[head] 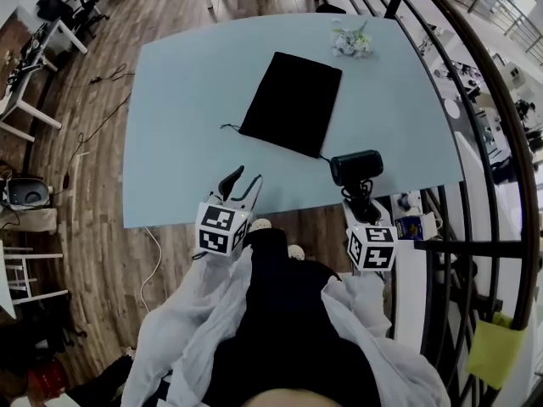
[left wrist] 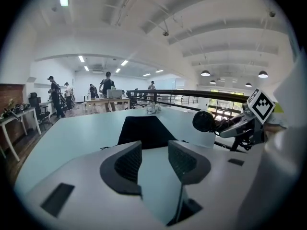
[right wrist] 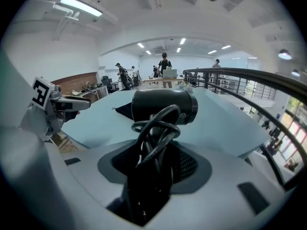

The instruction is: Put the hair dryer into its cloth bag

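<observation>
The right gripper (right wrist: 153, 164) clamps the handle of the black hair dryer (right wrist: 163, 107), barrel crosswise over the near edge of the pale table (head: 187, 100); its looped cord (right wrist: 156, 123) shows plainly only in the right gripper view; the left gripper (left wrist: 148, 162) gapes empty; beyond, the black cloth bag (head: 293, 102) lies flat on the table.

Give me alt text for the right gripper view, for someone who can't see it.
The right gripper clamps a black hair dryer by its handle, cord looped in front, above a pale blue table. A black cloth bag lies behind it; the left gripper shows at left.
</observation>
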Action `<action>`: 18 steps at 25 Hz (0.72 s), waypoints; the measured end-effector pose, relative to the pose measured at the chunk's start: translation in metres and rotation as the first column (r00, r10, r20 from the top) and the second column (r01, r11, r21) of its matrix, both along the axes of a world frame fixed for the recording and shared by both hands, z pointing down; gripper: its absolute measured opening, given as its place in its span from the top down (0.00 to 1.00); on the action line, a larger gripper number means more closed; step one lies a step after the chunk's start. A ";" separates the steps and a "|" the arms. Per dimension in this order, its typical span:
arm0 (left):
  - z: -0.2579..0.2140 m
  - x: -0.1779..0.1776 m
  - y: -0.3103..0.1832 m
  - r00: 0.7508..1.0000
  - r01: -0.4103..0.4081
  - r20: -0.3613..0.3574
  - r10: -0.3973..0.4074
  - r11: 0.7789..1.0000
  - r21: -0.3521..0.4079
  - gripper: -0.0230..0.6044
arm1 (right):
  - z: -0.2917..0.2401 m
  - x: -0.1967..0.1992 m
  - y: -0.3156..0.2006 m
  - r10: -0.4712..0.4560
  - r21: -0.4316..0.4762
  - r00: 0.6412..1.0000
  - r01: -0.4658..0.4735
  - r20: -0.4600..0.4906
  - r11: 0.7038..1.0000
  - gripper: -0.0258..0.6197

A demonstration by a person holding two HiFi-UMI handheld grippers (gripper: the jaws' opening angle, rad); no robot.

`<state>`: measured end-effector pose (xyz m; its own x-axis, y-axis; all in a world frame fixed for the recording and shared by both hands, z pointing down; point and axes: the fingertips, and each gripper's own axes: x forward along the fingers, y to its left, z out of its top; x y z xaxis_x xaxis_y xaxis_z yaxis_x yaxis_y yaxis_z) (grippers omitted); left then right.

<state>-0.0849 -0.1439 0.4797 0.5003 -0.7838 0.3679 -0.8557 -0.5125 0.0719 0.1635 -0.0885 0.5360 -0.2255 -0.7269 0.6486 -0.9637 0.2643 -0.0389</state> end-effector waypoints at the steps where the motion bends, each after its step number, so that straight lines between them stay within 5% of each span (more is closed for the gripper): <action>1: 0.002 -0.004 -0.005 1.000 -0.008 0.013 0.008 1.000 -0.005 0.67 | 0.001 -0.006 -0.002 -0.008 -0.005 1.000 0.008 -0.001 1.000 0.65; 9: 0.018 -0.034 -0.058 0.973 -0.158 0.165 0.164 0.986 -0.051 0.67 | 0.007 -0.059 -0.018 -0.032 -0.051 0.999 0.032 0.007 0.998 0.65; 18: 0.050 -0.029 -0.105 0.823 -0.419 0.363 0.438 0.898 -0.134 0.67 | 0.015 -0.095 -0.022 0.017 -0.097 1.000 -0.016 0.014 0.995 0.65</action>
<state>-0.1135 -0.2484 0.5301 0.5979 -0.5003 0.6263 -0.5170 -0.8378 -0.1756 0.0682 -0.1103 0.5512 -0.2238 -0.6642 0.7132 -0.9670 0.2425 -0.0776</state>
